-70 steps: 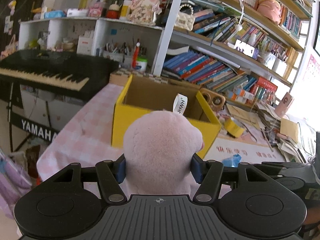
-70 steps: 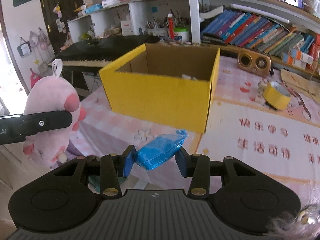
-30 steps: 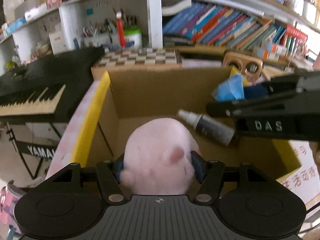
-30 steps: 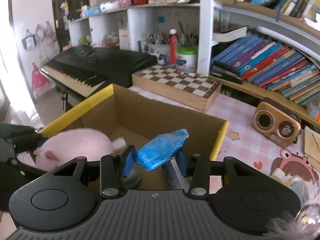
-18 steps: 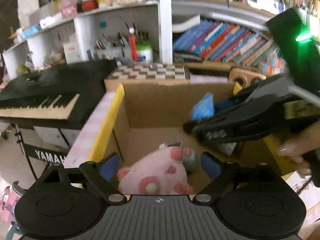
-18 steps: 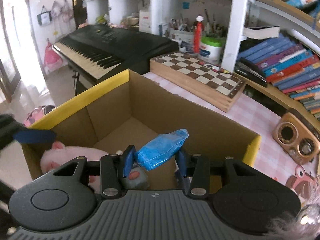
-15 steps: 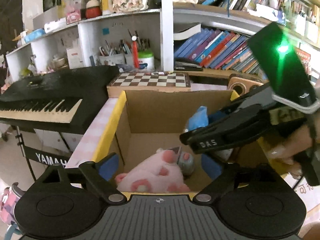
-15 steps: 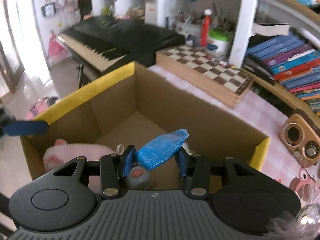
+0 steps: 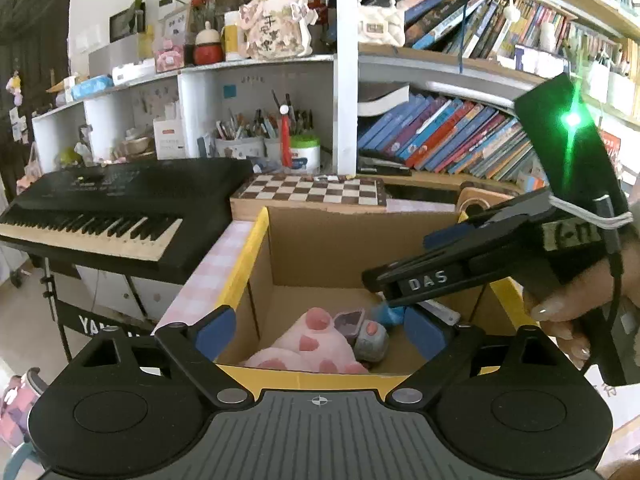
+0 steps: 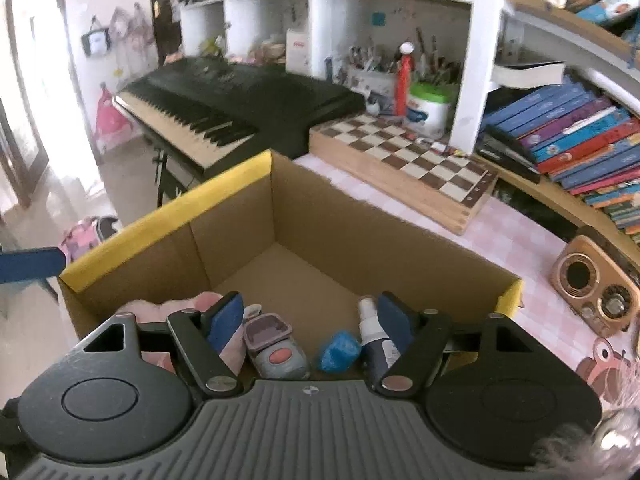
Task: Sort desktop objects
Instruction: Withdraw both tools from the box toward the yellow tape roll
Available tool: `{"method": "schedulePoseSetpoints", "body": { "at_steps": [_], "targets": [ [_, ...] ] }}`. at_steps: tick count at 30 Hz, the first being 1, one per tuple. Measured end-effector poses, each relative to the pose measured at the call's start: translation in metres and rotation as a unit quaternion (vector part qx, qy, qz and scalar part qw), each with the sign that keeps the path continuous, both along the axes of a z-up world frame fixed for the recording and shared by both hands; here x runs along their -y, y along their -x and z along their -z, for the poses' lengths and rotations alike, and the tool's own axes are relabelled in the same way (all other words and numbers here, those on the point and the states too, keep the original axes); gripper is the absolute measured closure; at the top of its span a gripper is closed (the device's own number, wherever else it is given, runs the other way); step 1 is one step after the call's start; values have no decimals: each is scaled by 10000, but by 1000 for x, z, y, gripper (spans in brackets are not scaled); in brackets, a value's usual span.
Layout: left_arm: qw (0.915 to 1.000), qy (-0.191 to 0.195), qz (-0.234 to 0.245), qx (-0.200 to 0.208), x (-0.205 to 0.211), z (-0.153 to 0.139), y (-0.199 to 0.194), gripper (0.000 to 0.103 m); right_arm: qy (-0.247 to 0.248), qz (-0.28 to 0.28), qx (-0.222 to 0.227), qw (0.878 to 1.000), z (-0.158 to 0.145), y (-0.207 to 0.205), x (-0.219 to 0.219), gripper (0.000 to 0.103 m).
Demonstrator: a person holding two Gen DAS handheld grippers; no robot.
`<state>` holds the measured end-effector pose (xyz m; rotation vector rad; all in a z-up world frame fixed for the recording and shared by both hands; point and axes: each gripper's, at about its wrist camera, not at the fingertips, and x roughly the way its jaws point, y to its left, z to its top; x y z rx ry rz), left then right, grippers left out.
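A: Left gripper point(image 9: 314, 326) wide open, nothing between the blue pads, hanging above the near rim of the box point(image 9: 256, 240). Pink plush point(image 9: 308, 346) lying on the box floor, paws up.

B: Right gripper point(image 10: 310, 318) over the box too, jaws opening, nothing pressed between them. Blue packet point(image 10: 338, 350) down on the cardboard floor, between the small grey shoe point(image 10: 274, 344) and the spray bottle point(image 10: 374, 340).

A: So: plush, shoe, packet and bottle all inside. Risks from here?

B: Mostly on the way out. Both grippers crowded over the same opening, right one crossing just above the left one's view. Could knock together if pulled back on crossing paths.

A: Also a chance of snagging. Open fingers low near the rim; could catch the cardboard wall and drag or tip the box toward the table edge by the keyboard point(image 9: 100, 216).

B: Plush soft and bulky, heaped near the front wall. Might hook on a pad and ride out again if the left one dips.

A: Bottle lying flat, likely to roll if the box gets jolted. Packet light, easily flicked.

B: Safer straight up first, then apart.
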<state>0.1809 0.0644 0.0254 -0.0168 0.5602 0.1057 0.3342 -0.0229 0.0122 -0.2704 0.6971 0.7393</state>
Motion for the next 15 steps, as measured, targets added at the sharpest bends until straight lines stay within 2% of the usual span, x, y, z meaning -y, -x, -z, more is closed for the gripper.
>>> {"method": "schedulePoseSetpoints", "body": {
  "at_steps": [15],
  "targets": [
    [9989,116,30,458,-9,-19,35,9,-419,1012,628,9920,-30,55,59,28]
  ]
}}
